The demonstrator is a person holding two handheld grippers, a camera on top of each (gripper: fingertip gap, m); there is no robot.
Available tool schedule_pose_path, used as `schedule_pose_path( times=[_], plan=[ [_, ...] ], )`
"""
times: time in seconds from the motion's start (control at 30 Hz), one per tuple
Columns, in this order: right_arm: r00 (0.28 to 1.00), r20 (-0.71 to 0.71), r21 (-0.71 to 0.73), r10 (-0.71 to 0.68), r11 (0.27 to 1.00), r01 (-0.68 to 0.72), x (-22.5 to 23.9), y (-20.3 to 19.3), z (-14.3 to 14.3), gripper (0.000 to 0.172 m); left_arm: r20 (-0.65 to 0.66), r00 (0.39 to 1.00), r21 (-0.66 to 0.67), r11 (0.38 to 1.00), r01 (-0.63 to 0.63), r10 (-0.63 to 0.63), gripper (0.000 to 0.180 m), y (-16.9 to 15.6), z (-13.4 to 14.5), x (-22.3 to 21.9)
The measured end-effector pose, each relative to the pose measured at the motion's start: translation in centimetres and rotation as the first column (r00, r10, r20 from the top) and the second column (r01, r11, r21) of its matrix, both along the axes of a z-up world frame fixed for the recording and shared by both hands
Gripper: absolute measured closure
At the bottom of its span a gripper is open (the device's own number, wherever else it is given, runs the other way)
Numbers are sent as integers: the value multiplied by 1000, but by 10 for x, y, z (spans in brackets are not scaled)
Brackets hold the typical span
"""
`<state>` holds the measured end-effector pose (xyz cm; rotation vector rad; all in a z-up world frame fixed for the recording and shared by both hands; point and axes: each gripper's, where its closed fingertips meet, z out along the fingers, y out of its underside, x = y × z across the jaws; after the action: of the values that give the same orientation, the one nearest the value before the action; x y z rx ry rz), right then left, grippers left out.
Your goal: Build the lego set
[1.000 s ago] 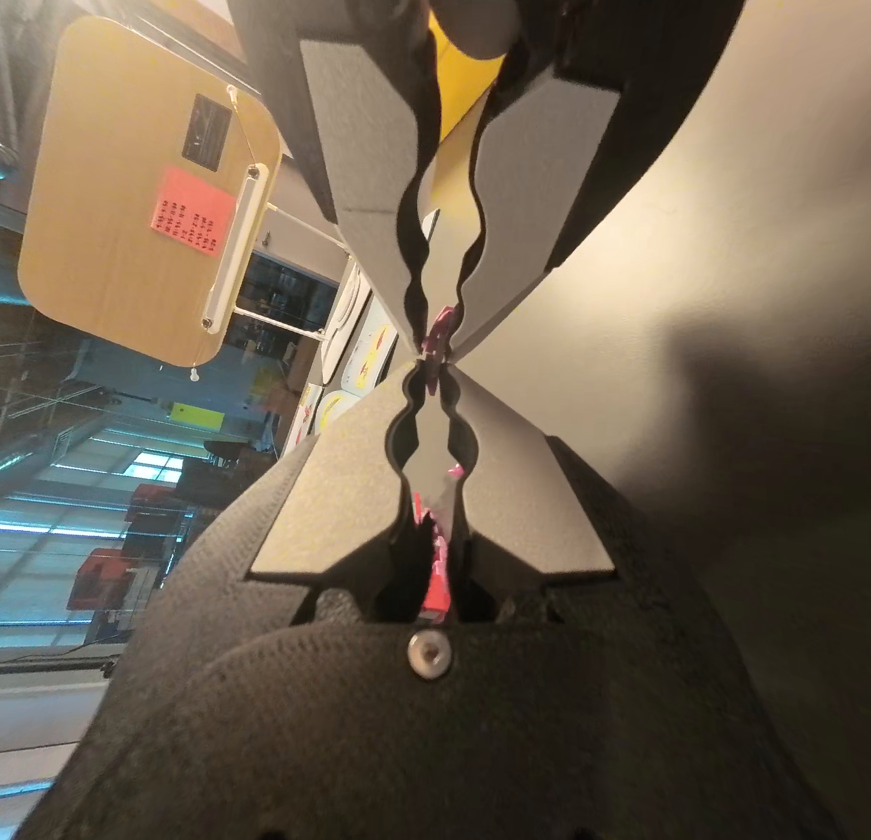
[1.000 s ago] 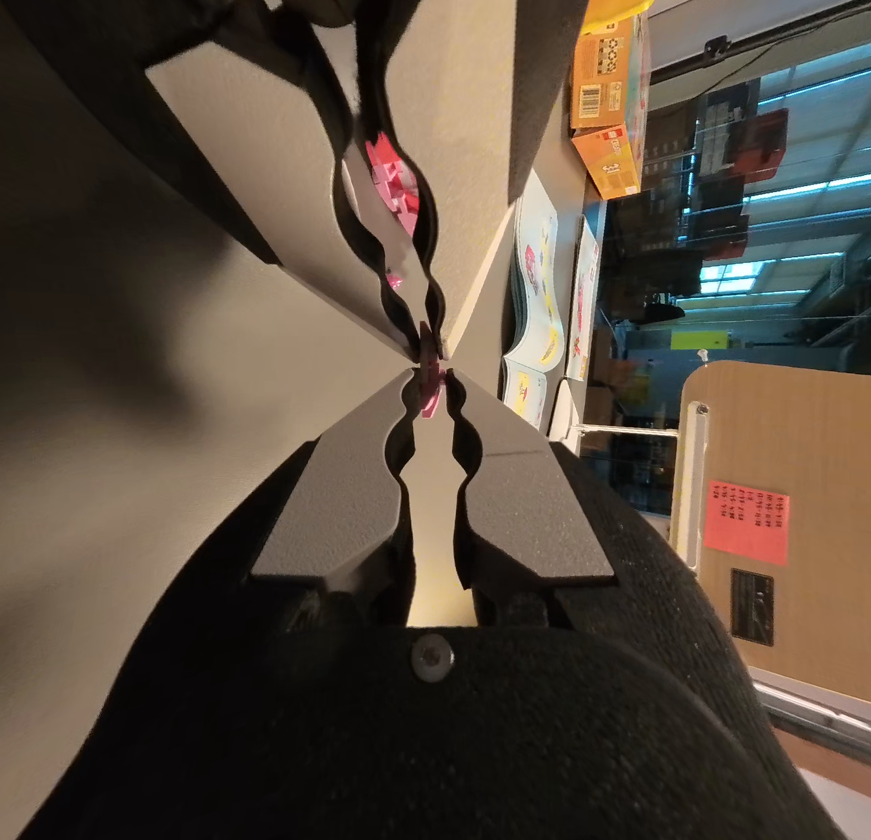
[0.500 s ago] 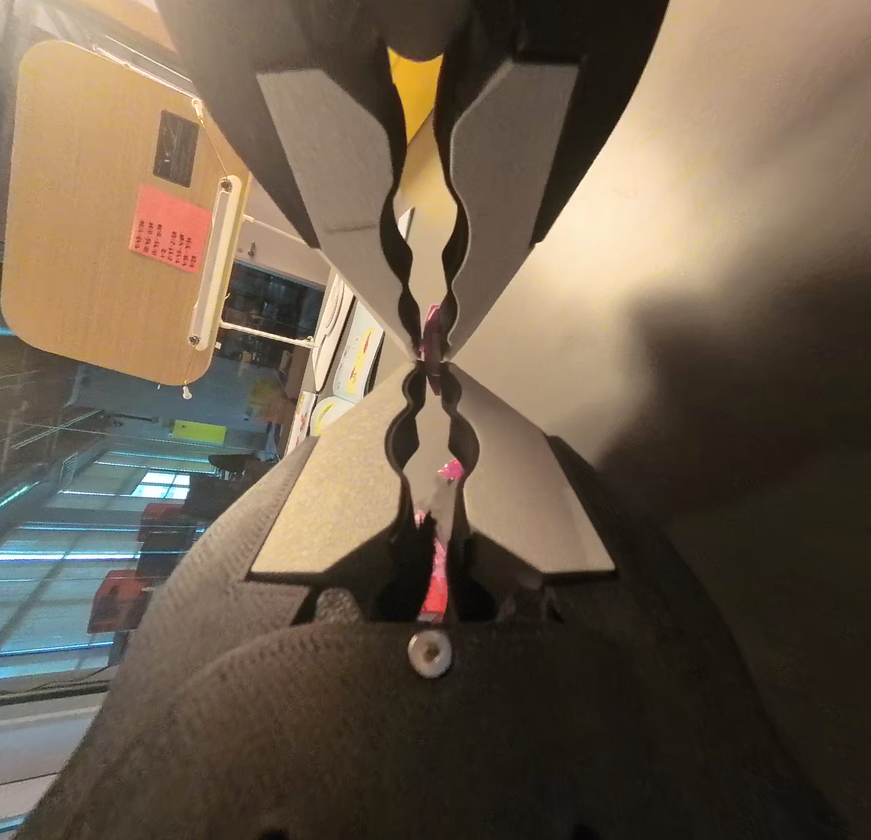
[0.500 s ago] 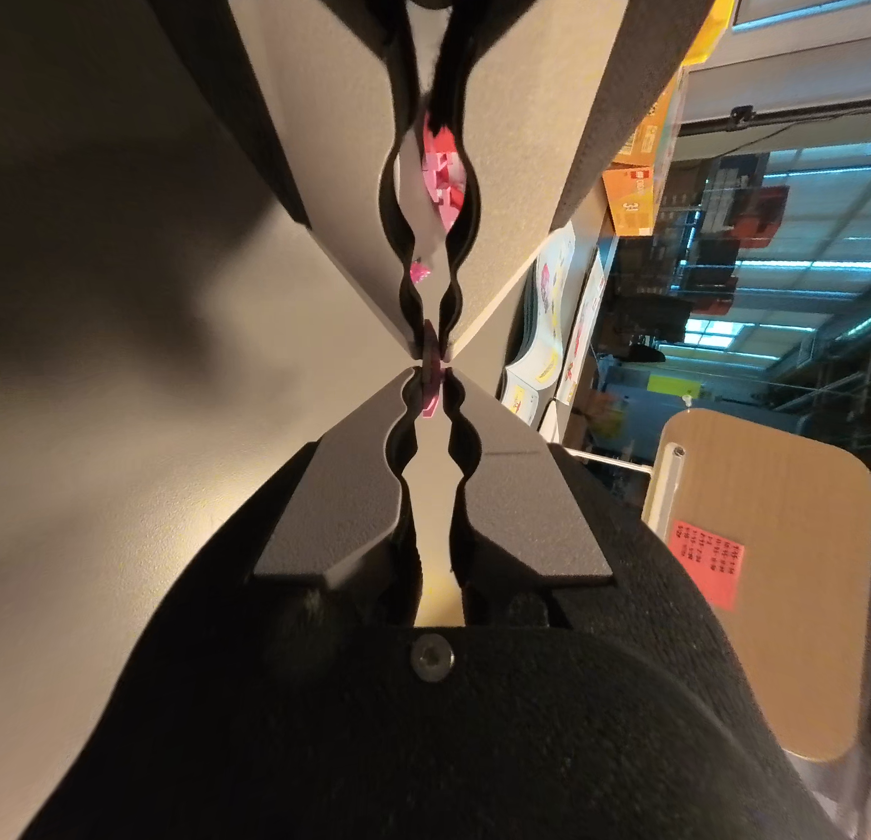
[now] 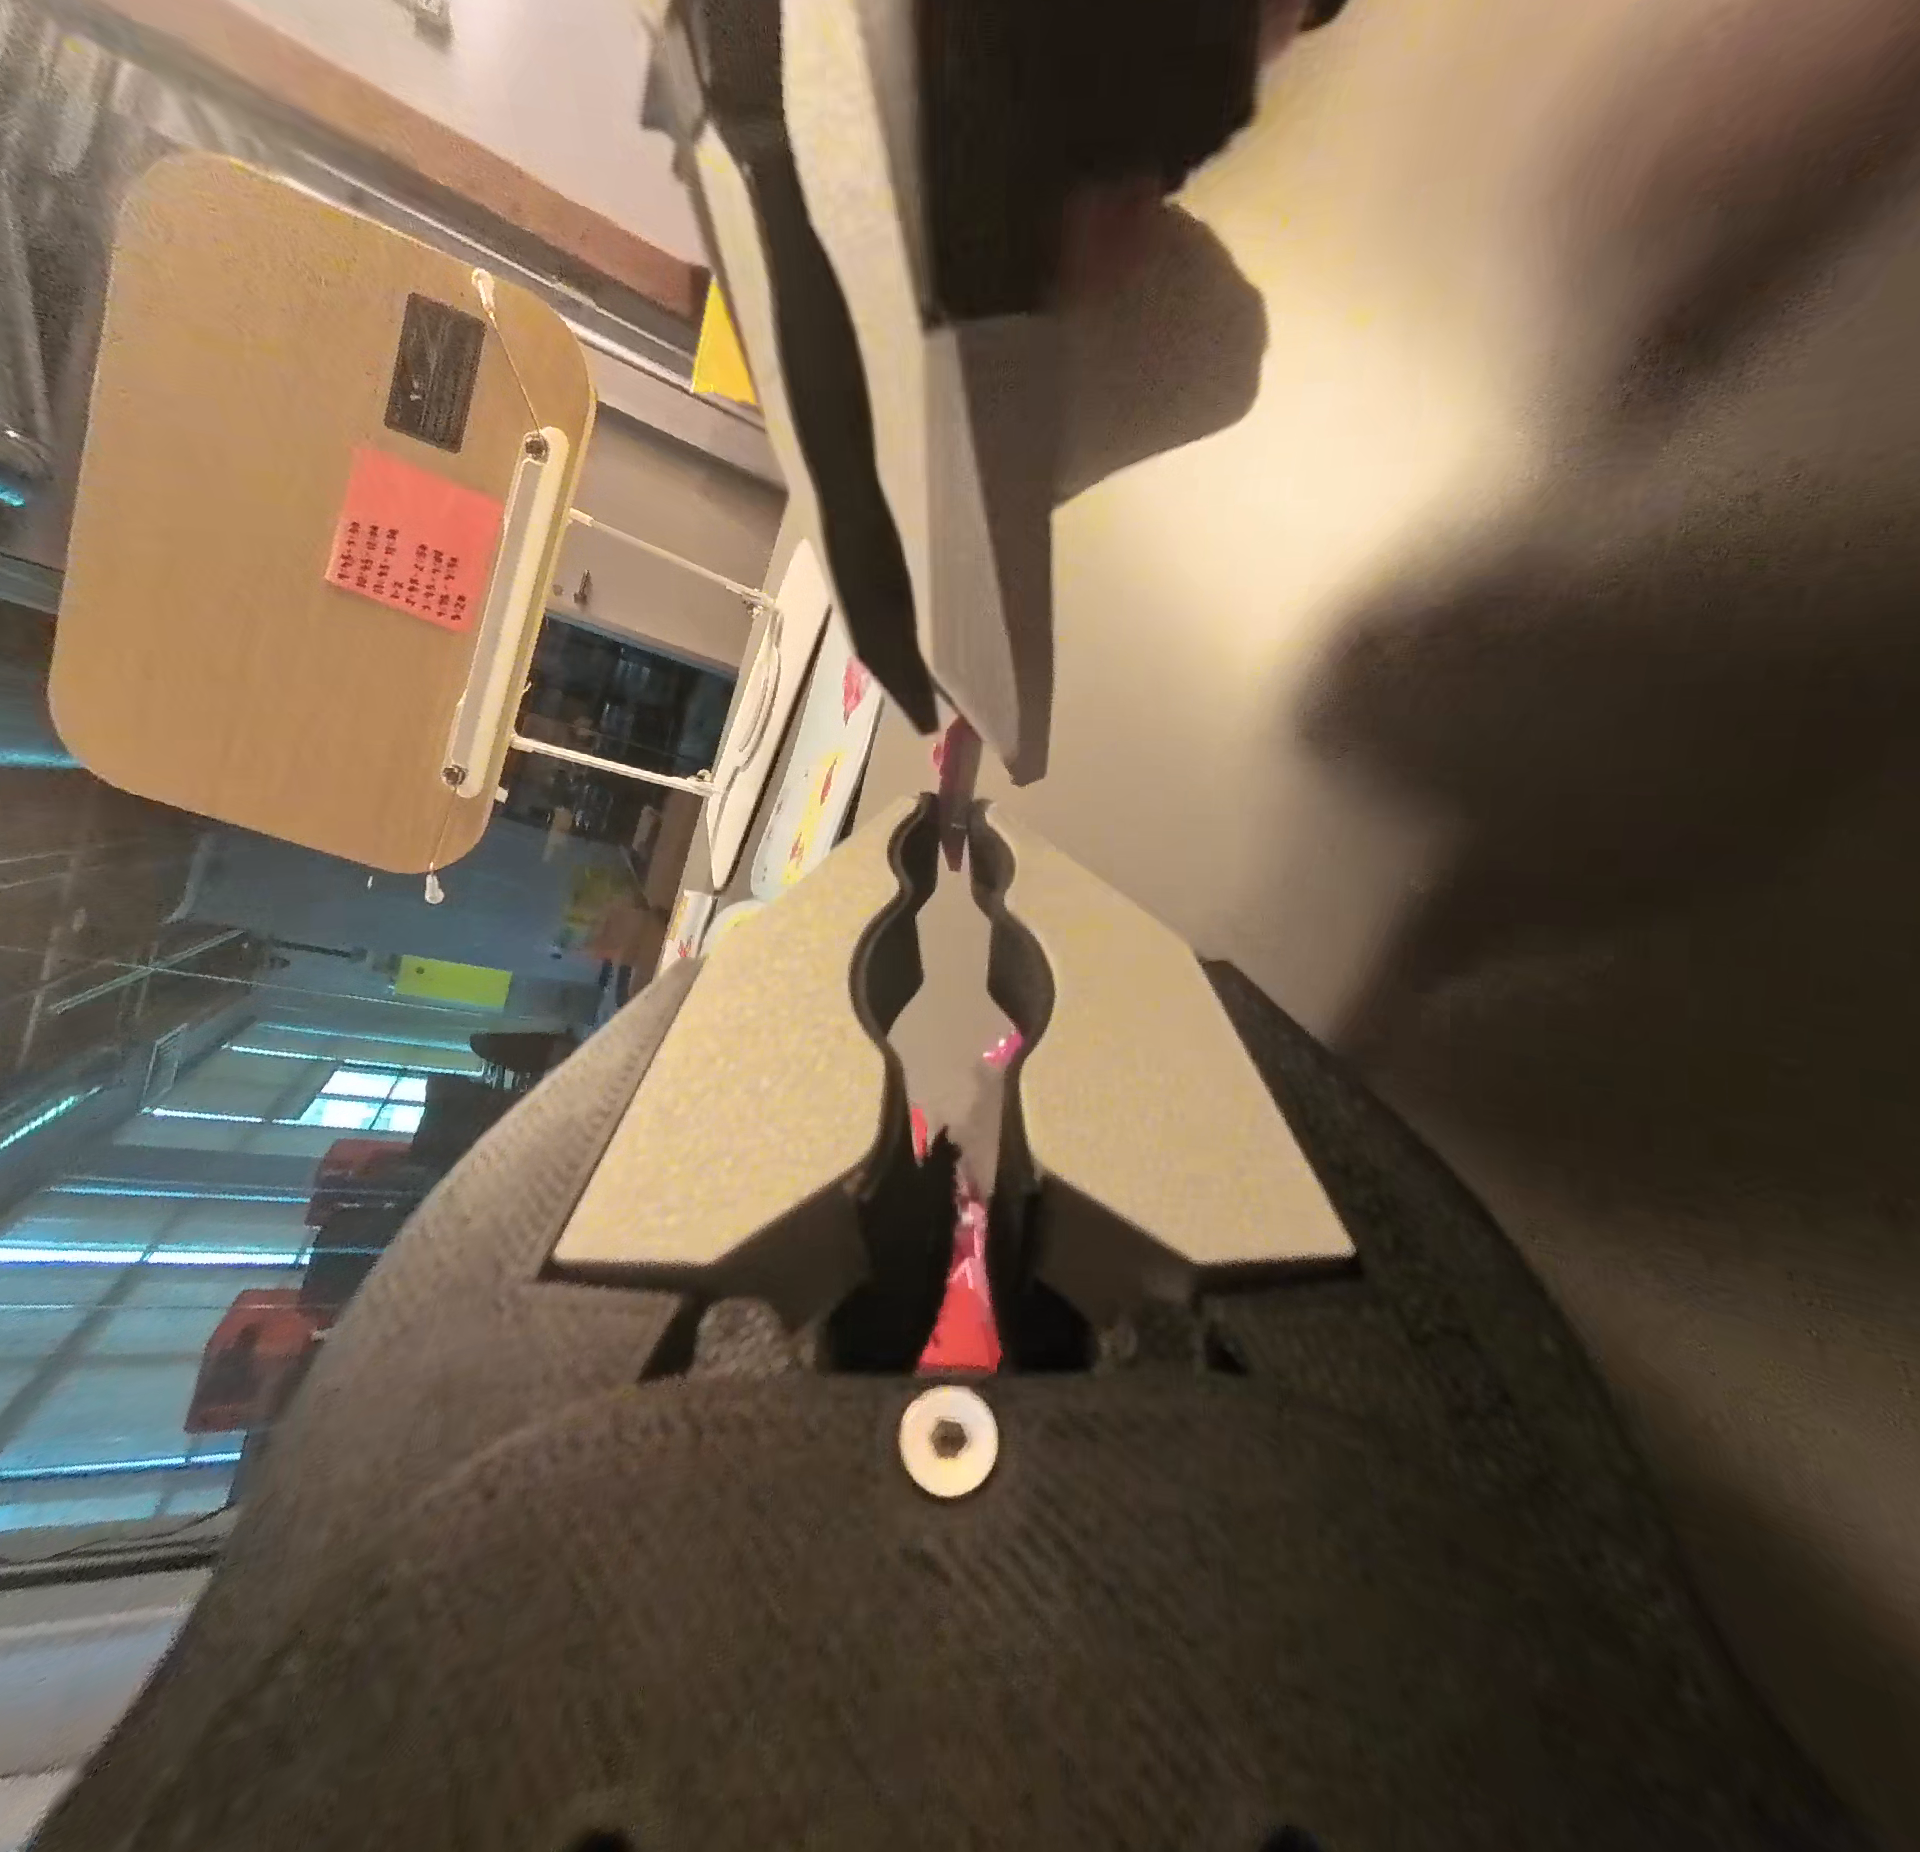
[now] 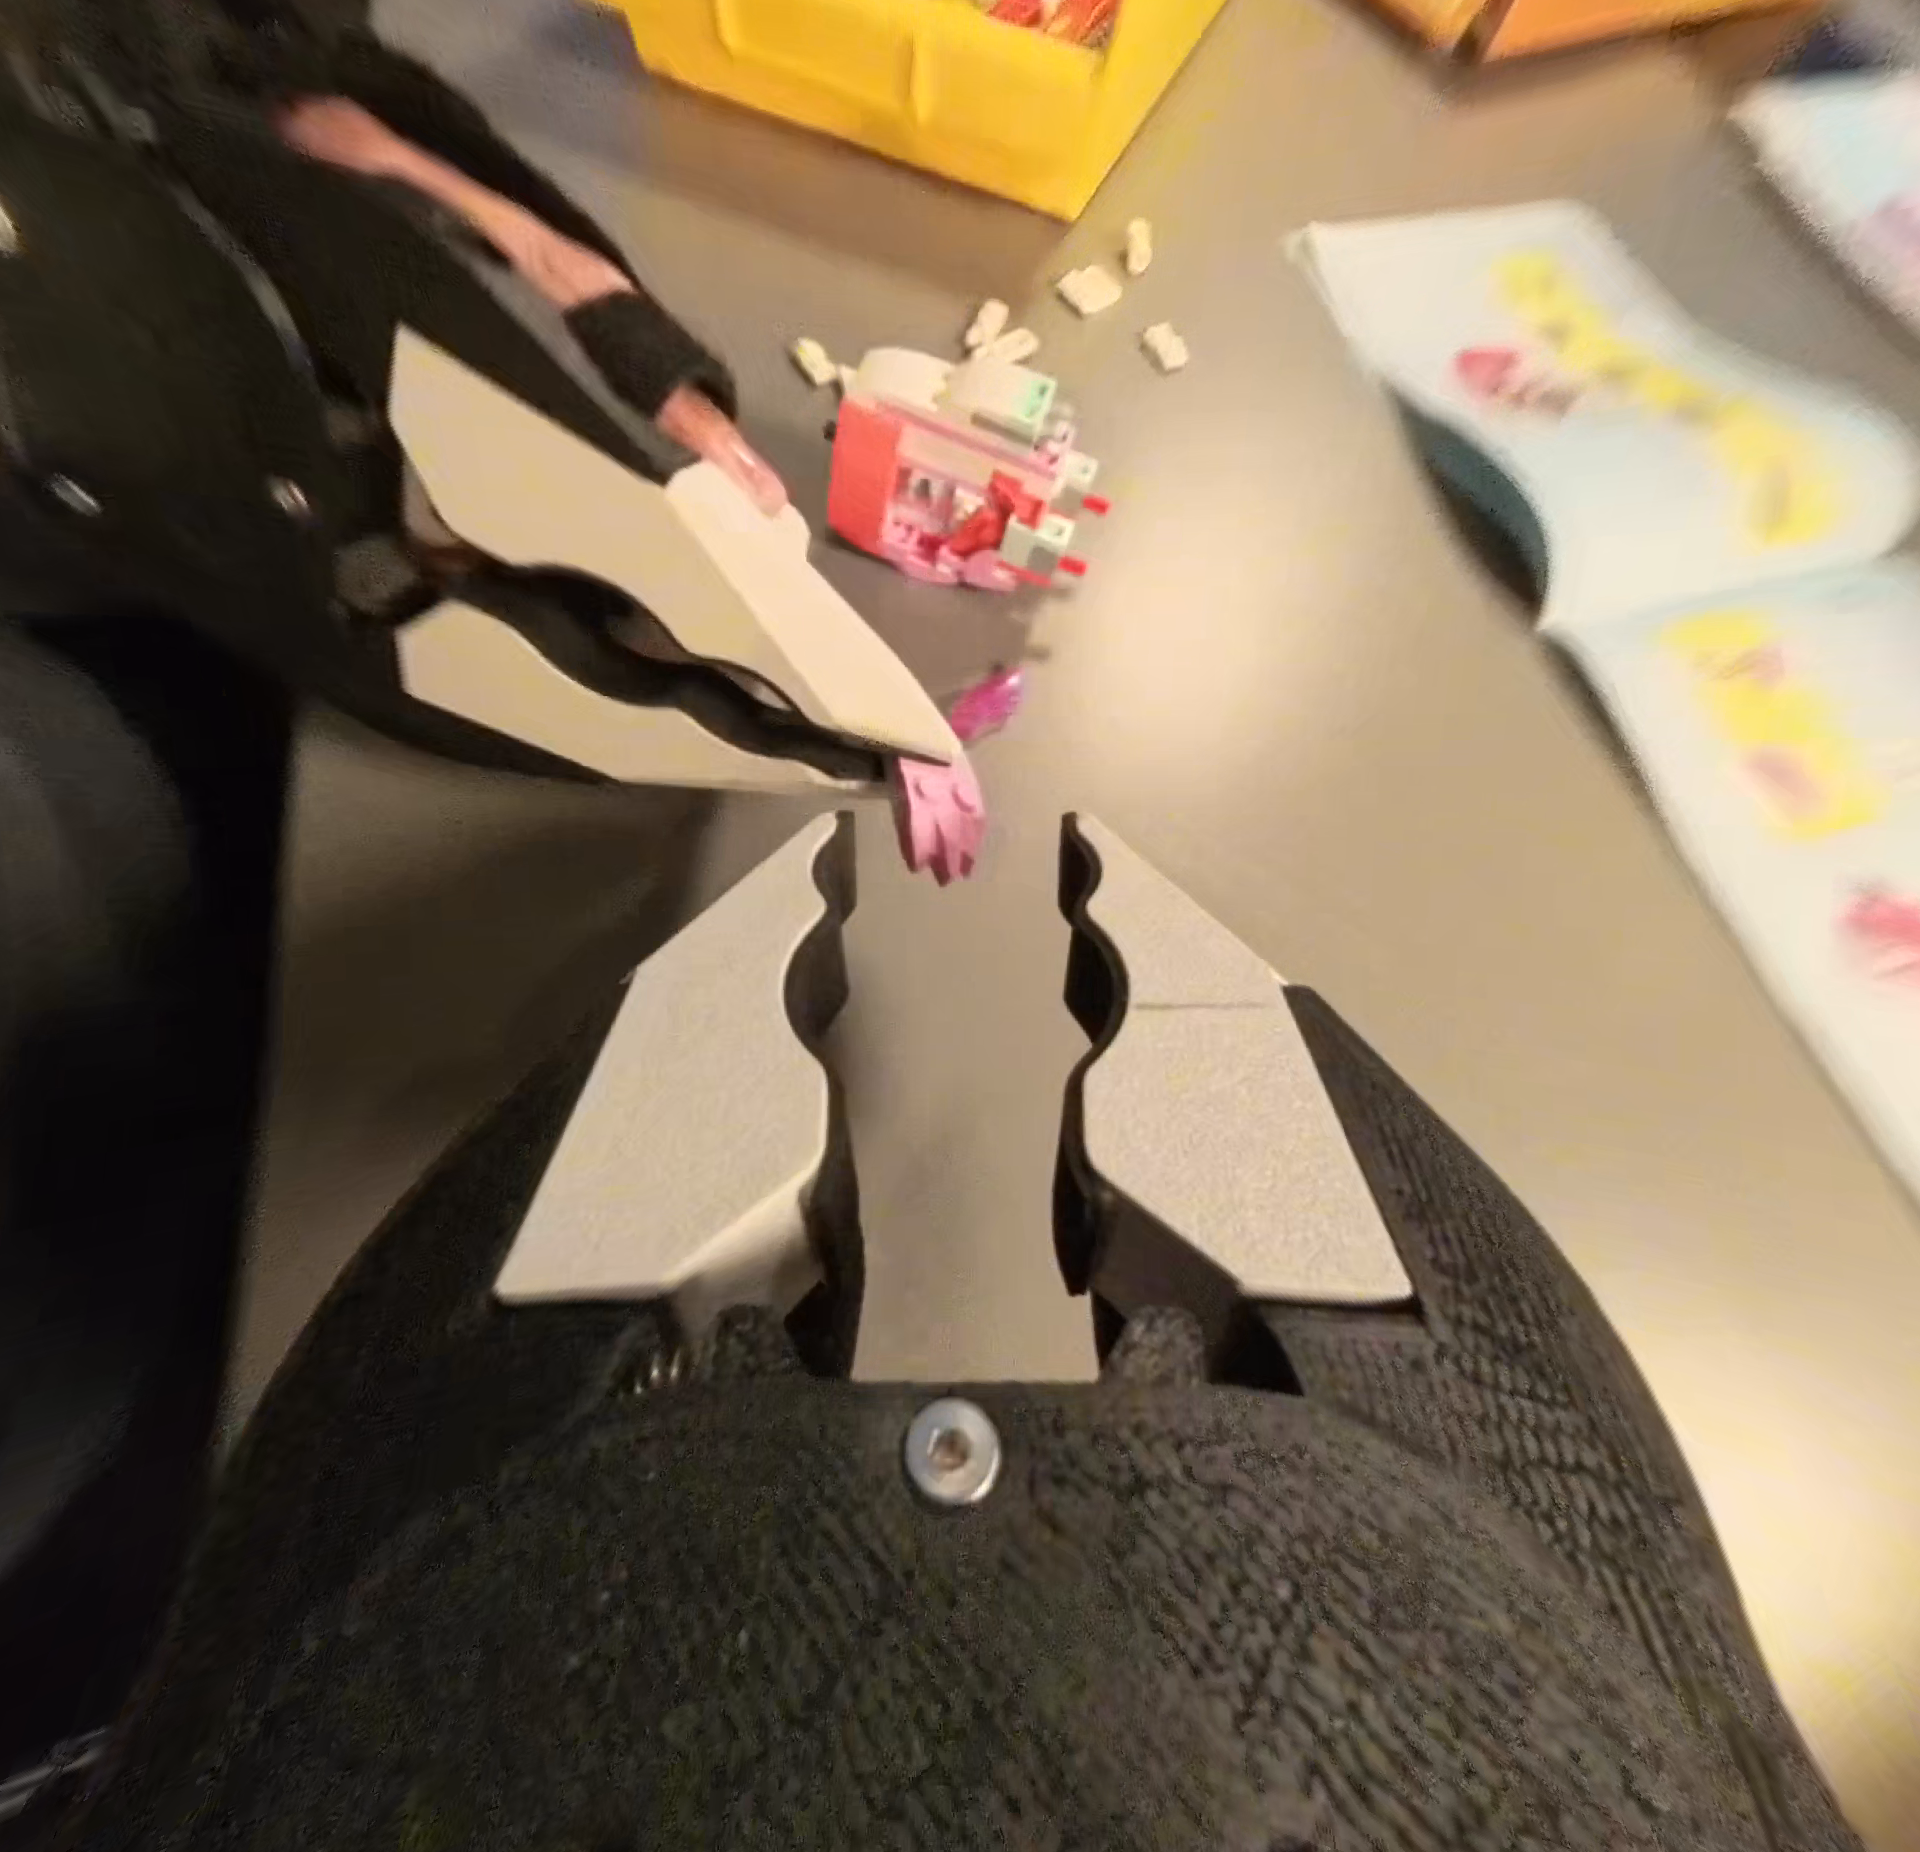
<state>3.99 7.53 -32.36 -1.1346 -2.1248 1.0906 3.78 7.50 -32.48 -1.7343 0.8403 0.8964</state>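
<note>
Only pink brick piece (image 6: 940, 823) clamped in left jaws, between spread right jaws.

Workshop — brick bin (image 6: 883, 26), booklets (image 6: 1621, 420) on table (image 6: 1299, 763).

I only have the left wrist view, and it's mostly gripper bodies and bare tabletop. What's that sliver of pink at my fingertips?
Observer: A small flat pink toy piece; the right wrist view shows its broad face, pinched at one end by the left gripper.
Operator: Is the right gripper on it too?
Observer: No. The right gripper is open, fingers spread either side, neither touching the piece.
Operator: What's beyond it on the table?
Observer: A partly built pink and red brick model, with small cream bricks scattered behind it.
Operator: Any more parts around?
Observer: A yellow bin of mixed bricks stands at the far edge, and a loose magenta piece lies just past the left gripper's tips.
</note>
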Motion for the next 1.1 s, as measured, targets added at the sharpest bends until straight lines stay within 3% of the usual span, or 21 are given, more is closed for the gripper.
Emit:
schedule_pose_path(
  times=[0.1,0.17,0.33,0.47,0.63,0.8,1.0,1.1],
  plan=[
    [993,114,-269,24,963,8,3,-7,1,131,-7,1000,3,1000,16,-16,175,0,0,2],
    [991,129,-363,42,932,8,3,-10,4,134,-14,999,11,999,30,-29,175,0,1,4],
    [989,141,-404,52,915,10,2,-11,1,156,25,999,-12,999,46,-45,175,-1,-2,7],
    [988,142,-397,56,918,5,3,-10,1,156,108,994,-19,999,33,-31,175,0,-3,8],
    [996,66,-205,-63,976,75,-10,18,-7,156,195,978,58,995,-83,71,148,0,8,-12],
    [978,-127,79,-166,981,176,-26,58,-13,157,466,884,209,975,-75,-32,133,-7,37,-16],
    [870,-472,142,-139,962,231,-32,67,19,157,633,767,400,892,-209,-105,128,-28,73,-51],
    [796,-566,230,-216,885,404,-31,90,24,157,657,740,446,865,-229,-143,122,-35,81,-57]
  ],
)
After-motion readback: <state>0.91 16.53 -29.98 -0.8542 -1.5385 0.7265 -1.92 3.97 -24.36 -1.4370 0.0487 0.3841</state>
